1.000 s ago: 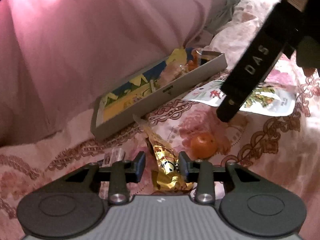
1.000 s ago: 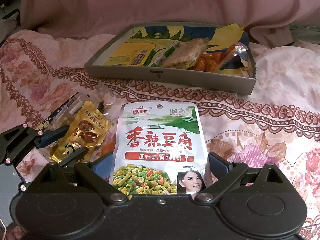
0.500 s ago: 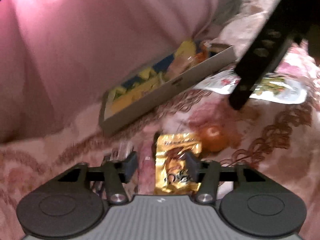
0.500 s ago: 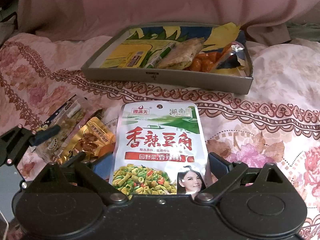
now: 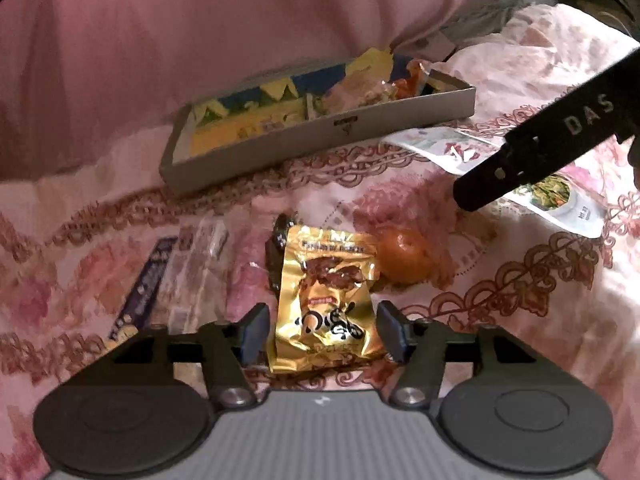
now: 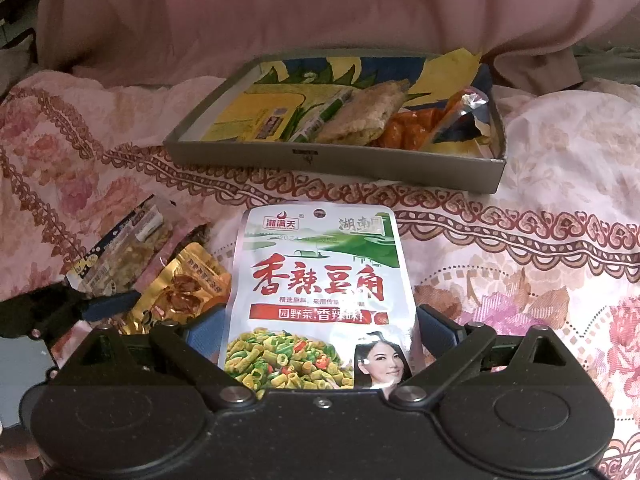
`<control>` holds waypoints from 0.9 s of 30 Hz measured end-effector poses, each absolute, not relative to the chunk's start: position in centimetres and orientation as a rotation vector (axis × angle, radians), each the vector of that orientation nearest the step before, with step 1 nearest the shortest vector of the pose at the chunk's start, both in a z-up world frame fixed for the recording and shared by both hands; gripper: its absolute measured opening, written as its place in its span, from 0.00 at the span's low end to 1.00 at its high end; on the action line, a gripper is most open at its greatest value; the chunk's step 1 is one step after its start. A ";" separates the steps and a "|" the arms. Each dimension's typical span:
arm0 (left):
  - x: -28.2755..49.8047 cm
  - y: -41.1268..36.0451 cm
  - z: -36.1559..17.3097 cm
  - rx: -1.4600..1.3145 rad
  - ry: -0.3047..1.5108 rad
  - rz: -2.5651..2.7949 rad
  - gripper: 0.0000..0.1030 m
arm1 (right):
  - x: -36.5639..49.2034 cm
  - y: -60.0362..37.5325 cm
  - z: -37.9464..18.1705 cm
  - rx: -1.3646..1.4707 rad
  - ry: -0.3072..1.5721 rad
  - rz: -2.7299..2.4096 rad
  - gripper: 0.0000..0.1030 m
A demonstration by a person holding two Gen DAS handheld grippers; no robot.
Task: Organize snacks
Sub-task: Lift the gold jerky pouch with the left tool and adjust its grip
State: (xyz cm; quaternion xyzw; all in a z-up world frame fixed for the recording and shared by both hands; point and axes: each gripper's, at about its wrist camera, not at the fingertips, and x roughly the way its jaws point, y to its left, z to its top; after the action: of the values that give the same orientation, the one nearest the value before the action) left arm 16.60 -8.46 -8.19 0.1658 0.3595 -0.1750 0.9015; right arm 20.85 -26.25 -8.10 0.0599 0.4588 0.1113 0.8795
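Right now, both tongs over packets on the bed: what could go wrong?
1. The left tongs have just been opening around the gold packet, pads clear of it; closing could crumple the foil or snag the bedspread.
2. The orange fruit beside it could roll.
3. The white bean pouch fills the right tongs, so the grip may slip.

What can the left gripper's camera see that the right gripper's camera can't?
Only the left wrist view shows the small orange fruit on the bedspread and the left gripper, whose jaws have just been opening around the gold packet without pressing it. Only the right wrist view shows the printed front of the white bean snack pouch between the right gripper's jaws. Both show the grey tray of snacks and the gold packet.
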 end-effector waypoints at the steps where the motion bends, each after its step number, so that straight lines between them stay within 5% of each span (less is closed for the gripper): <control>1: 16.7 -8.4 -8.2 0.335 0.751 -0.361 0.64 | 20.9 -26.4 -8.0 0.133 0.954 0.233 0.94; 8: 15.2 -9.8 -8.2 0.480 0.679 -0.349 0.46 | 20.9 -27.0 -7.1 0.203 0.930 0.238 0.94; 27: 13.6 -9.8 -5.4 0.306 0.621 -0.488 0.46 | 20.9 -27.2 -7.1 0.210 0.923 0.229 0.94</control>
State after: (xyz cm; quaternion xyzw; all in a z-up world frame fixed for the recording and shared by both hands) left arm 13.64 -9.75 -5.41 0.1484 0.3013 -0.2369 0.9116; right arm 20.86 -27.22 -7.12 0.1009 0.4437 0.1098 0.8837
